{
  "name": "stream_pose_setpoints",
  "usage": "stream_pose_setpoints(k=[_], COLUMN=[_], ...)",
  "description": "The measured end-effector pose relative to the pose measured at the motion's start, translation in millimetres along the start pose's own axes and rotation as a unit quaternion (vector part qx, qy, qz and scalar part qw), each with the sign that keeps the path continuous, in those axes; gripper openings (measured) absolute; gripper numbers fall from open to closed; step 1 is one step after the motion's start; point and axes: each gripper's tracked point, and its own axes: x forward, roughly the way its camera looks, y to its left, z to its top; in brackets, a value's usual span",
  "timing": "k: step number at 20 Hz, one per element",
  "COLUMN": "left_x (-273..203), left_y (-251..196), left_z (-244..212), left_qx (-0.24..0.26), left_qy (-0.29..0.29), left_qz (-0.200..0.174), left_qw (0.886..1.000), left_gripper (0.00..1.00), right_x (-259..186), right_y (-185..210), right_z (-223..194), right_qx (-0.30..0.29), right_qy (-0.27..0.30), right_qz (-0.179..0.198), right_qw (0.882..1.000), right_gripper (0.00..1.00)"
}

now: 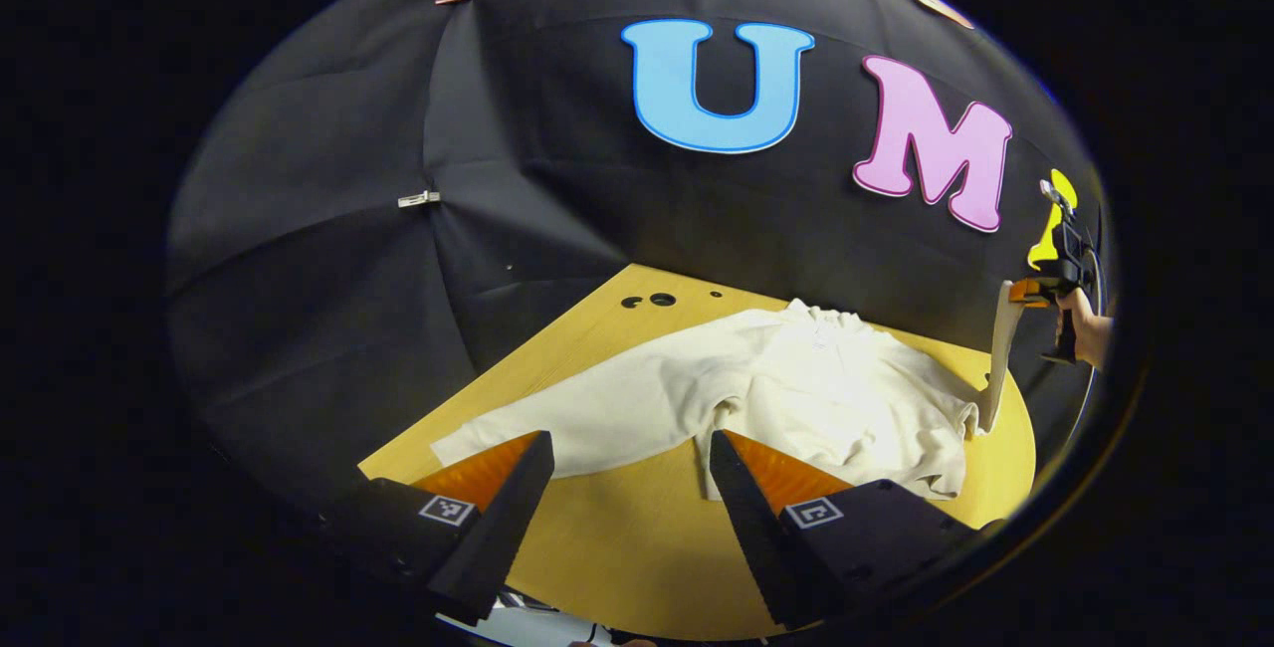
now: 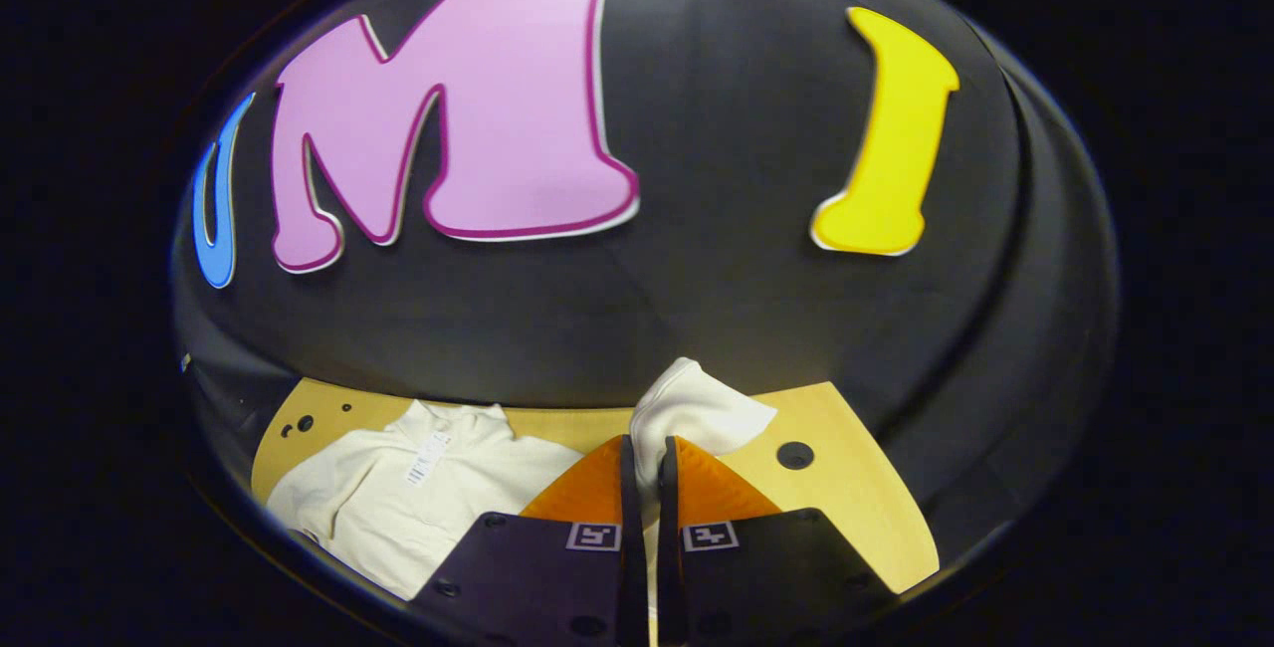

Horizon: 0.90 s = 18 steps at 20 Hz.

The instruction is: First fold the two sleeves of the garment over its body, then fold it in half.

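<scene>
On the table point(image 1: 637, 538) we've got the right gripper point(image 2: 645, 473) clamped on one sleeve point(image 2: 697, 413) of the garment point(image 1: 796, 388), lifted, left gripper point(image 1: 629, 468) wide open, other sleeve point(image 1: 567, 423) still flat, so both folds remain.

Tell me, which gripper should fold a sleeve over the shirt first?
Probably the right gripper: it is shut on one sleeve, lifted off the table. The left gripper is open above the other sleeve, lying flat.
</scene>
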Motion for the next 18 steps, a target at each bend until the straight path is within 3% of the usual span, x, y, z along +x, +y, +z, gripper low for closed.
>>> stream_pose_setpoints(k=[14,18], left_x=[20,38], left_y=[39,62], left_z=[-29,-24], left_qx=[-0.024,-0.041], left_qy=[0.034,0.037], left_qz=[0.019,0.049], left_qw=[0.999,0.997], left_gripper=[0.98,0.98], right_x=[-125,-156], right_y=[85,113], right_z=[136,144], right_qx=[-0.067,-0.104], right_qy=[0.026,0.036], right_qz=[0.137,0.170], right_qw=[0.988,0.979], right_gripper=[0.07,0.08])
